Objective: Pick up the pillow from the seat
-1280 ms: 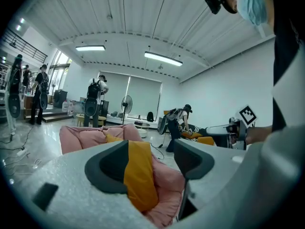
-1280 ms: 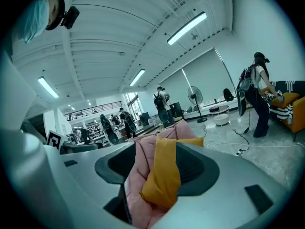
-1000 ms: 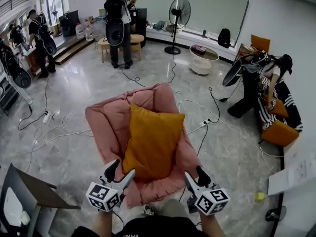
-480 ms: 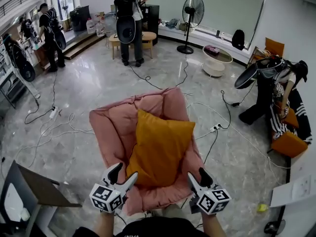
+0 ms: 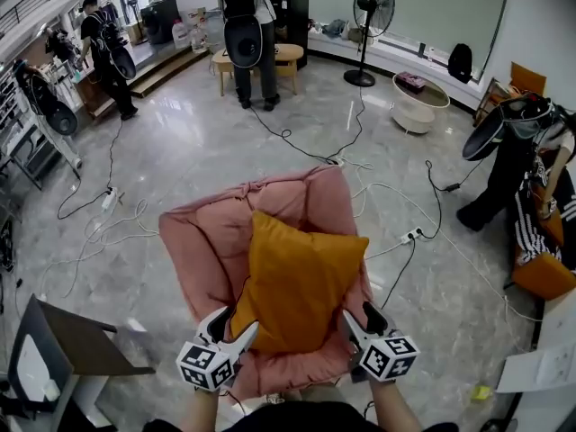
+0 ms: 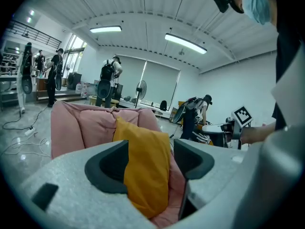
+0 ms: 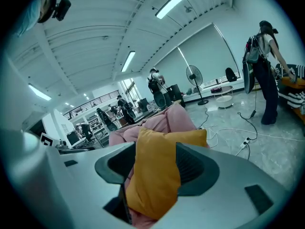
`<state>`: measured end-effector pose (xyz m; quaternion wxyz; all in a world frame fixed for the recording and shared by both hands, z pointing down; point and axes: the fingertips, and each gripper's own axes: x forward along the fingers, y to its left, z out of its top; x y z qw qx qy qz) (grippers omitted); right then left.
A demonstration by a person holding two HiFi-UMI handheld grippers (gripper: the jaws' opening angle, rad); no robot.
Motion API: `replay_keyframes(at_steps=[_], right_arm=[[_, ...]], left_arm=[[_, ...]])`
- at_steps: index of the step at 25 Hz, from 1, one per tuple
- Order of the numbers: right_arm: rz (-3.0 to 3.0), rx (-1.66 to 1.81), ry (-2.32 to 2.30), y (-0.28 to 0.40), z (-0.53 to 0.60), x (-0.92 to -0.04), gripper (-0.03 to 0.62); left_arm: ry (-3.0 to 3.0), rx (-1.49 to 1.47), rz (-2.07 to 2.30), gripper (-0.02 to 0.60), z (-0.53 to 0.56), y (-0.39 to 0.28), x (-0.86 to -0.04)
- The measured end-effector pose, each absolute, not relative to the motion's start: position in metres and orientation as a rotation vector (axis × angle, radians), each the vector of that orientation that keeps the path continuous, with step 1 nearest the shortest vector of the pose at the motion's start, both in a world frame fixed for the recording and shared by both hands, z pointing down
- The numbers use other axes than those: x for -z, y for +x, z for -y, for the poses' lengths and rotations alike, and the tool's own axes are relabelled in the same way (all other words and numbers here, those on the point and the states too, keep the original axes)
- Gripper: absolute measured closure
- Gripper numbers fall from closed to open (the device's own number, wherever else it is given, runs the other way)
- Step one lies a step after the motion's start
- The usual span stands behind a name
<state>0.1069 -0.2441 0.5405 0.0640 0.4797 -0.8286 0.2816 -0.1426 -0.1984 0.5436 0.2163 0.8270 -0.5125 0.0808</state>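
Both sets of my jaws are wide apart, nothing gripped. Left gripper (image 5: 232, 324) and right gripper (image 5: 360, 316) are at the pillow's (image 5: 301, 282) near bottom corners. The orange pillow leans on the back of the pink seat (image 5: 202, 241), in line between each jaw pair.

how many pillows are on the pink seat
1. The orange pillow leans on the back of the pink seat, in its middle. A smaller one behind it could be hidden.
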Motion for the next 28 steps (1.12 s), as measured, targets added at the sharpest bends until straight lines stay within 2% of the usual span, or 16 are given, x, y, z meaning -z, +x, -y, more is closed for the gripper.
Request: replay_keyframes(at_steps=[17, 28], right_arm=[[2.367, -0.995, 1.355, 0.136, 0.352, -0.652, 0.342], [2.308, -1.037, 1.337, 0.144, 0.4, -0.701, 0.318]], left_arm=[[2.06, -0.313, 1.486, 0.273, 0.298, -0.14, -0.642], [2.073, -0.425, 1.452, 0.241, 0.371, -0.15, -0.672]])
